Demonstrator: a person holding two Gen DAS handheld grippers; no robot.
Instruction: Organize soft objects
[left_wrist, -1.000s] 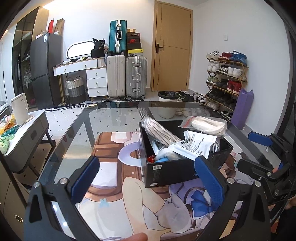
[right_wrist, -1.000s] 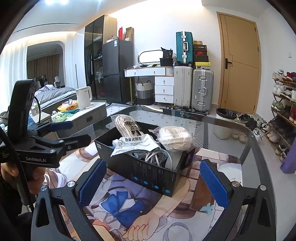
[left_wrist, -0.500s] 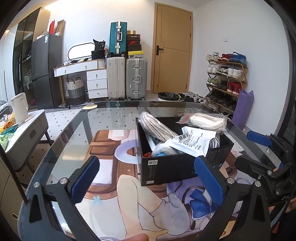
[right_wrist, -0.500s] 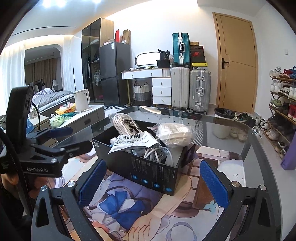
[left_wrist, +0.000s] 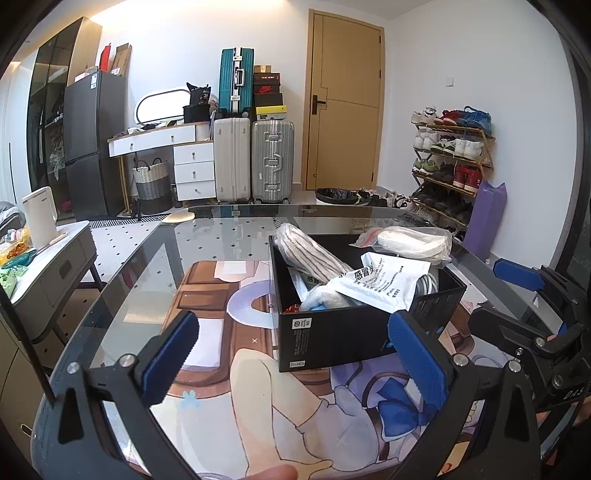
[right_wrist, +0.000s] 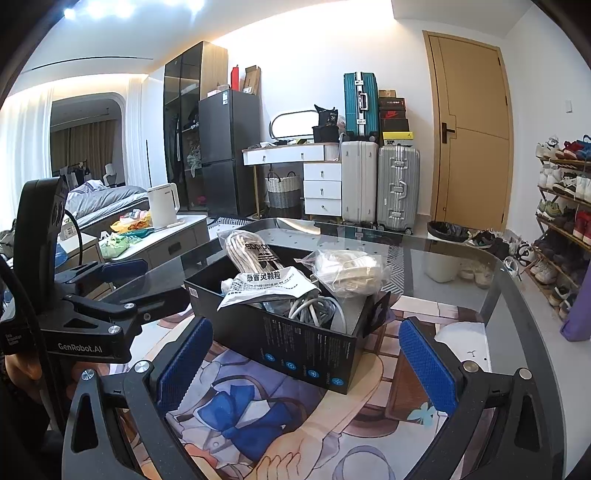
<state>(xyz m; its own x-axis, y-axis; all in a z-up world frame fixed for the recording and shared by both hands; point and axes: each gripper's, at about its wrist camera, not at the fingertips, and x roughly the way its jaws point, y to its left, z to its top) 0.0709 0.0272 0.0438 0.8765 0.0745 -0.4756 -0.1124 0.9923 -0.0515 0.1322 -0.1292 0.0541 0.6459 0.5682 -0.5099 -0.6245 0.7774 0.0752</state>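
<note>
A black box (left_wrist: 332, 332) (right_wrist: 295, 343) stands on the glass table, filled with soft items: a bagged striped cloth (left_wrist: 310, 251) (right_wrist: 251, 254), a white printed pouch (left_wrist: 380, 284) (right_wrist: 269, 284), a clear bag of white cloth (left_wrist: 410, 240) (right_wrist: 351, 269) and a grey cable (right_wrist: 314, 310). My left gripper (left_wrist: 295, 354) is open and empty, just in front of the box. My right gripper (right_wrist: 306, 358) is open and empty, near the box's front wall. Each gripper shows in the other's view, the right one (left_wrist: 532, 325) and the left one (right_wrist: 92, 314).
The glass table (left_wrist: 147, 258) lies over a printed cartoon mat (left_wrist: 258, 406). A grey side table with a white kettle (left_wrist: 38, 218) stands left. Suitcases (left_wrist: 255, 162), a door and a shoe rack (left_wrist: 450, 162) are behind.
Both grippers have lifted and tilted a little, so the box sits slightly lower and closer in both views. Both stay open and empty.
</note>
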